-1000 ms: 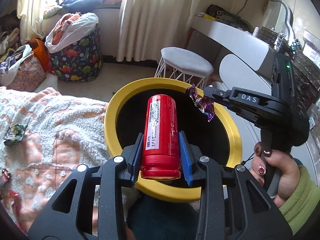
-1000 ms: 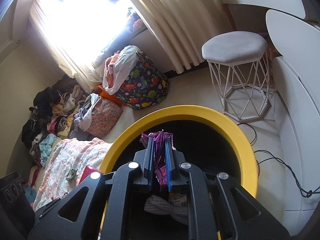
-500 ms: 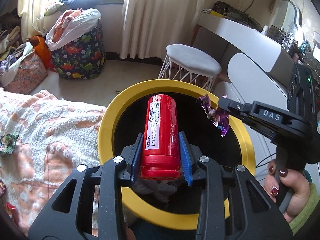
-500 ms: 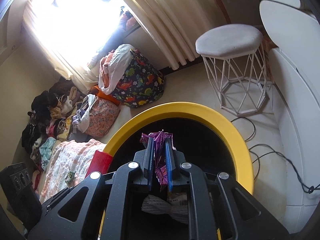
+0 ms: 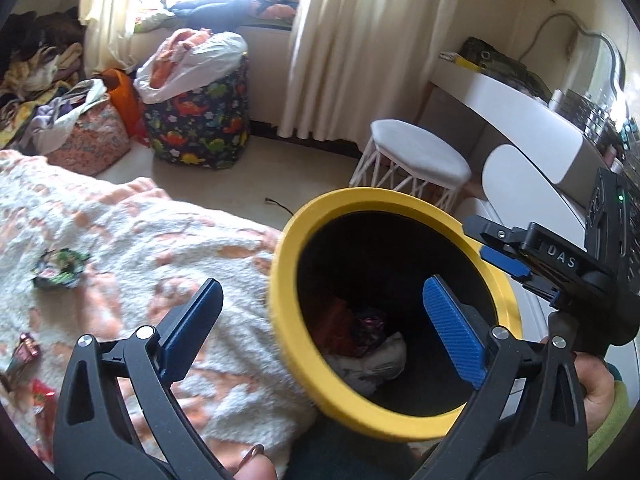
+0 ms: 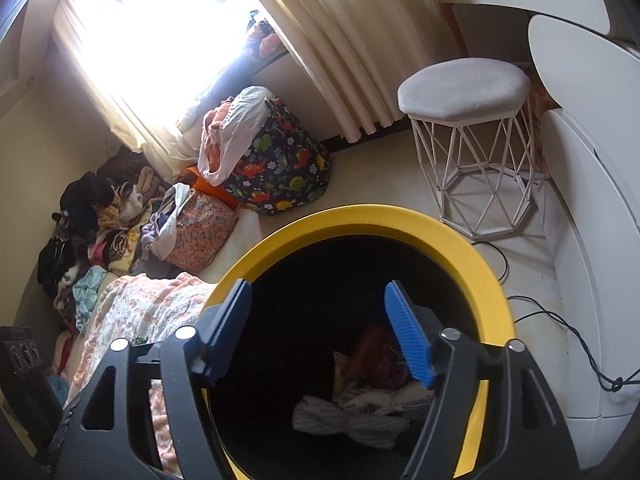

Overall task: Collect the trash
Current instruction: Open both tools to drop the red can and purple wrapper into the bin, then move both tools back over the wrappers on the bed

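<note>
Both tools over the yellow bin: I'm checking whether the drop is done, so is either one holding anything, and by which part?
Nothing is held. The left tool and right tool are opening, with nothing between their pads, above the yellow bin.

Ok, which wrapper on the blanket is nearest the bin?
The green wrapper, alone higher up the blanket; the pink wrapper and red wrapper lie together at the picture's left edge, farther from the bin.

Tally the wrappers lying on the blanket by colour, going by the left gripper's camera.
Green wrapper: 1
Pink wrapper: 1
Red wrapper: 1
Total: 3 on the blanket; the picture's left edge is hard to read.
</note>
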{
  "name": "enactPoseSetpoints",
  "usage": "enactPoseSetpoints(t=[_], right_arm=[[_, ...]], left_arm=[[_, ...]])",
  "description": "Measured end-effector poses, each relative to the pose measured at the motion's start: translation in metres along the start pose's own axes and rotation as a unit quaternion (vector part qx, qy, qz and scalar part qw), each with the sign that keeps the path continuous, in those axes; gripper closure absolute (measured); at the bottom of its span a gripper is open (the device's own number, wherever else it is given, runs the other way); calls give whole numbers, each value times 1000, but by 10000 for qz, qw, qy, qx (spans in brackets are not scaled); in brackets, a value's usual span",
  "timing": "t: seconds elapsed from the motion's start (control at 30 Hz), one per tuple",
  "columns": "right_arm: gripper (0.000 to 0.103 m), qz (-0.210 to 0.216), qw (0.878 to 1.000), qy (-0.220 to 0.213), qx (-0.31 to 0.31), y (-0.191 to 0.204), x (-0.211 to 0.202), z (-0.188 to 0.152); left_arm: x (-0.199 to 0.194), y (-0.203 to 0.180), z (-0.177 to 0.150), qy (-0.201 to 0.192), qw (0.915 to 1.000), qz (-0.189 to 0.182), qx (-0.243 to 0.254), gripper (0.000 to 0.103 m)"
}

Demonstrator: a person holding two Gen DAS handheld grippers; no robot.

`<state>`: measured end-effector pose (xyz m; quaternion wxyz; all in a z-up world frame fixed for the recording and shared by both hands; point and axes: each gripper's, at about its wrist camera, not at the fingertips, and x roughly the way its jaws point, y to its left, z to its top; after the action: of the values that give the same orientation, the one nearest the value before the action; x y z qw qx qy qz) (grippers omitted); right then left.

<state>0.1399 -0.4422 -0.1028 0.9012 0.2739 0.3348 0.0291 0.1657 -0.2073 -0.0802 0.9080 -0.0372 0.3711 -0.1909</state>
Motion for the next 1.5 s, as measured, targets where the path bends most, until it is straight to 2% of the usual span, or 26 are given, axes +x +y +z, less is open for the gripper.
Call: enactPoseSetpoints(t=[0.07,0.33,0.83,1.5], right_arm=[[25,16,10000,-19,-49,5,-1,-1],[20,123,9994,-78,-307,27,-8,-5],[19,603,9946,-11,-848,79,-15,-21],[19,1110,9801,394,-1600,148,-15,-63]], left_arm=[[-8,7,-1,-60,9999,53,-73,11],[-34,32,-4,-277,9987,339,-244,11],[-75,71,-7,-668,9932,777,-560,11],[-110,117,-15,-916,9849,1212,-833,11]])
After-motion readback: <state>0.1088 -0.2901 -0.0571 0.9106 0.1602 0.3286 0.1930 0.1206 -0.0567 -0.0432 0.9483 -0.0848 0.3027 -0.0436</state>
